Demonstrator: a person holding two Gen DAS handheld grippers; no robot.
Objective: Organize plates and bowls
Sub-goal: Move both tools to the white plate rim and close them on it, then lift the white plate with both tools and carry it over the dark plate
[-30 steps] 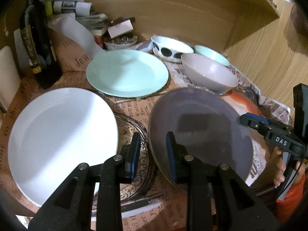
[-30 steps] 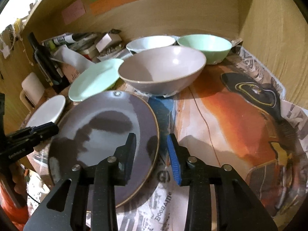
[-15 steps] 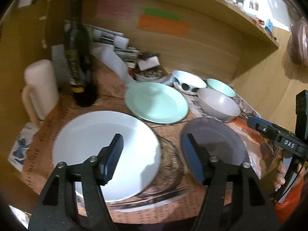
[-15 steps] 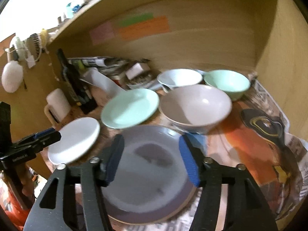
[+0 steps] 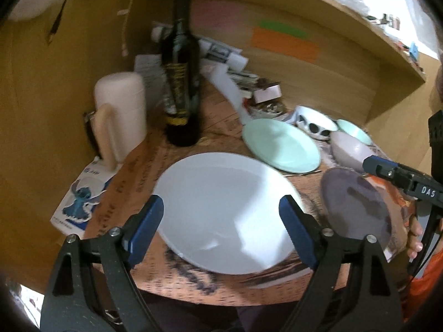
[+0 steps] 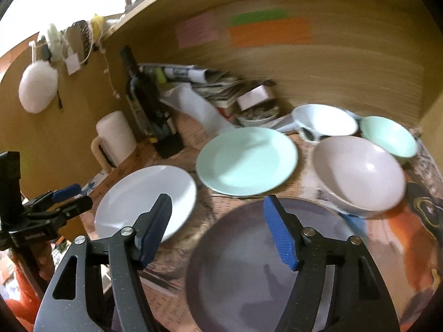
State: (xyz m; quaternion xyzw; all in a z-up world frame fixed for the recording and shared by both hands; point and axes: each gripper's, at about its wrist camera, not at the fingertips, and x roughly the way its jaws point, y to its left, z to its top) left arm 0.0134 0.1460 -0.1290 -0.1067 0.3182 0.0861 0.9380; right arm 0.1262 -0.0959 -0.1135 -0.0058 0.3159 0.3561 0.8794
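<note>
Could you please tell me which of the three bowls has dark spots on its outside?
The white bowl at the back, behind the mint plate; the other two are plain.

Near edge of the tabletop lay open to my fingers. Behind the white plate a bottle and mug blocked the left; bowls crowded the right corner.
</note>
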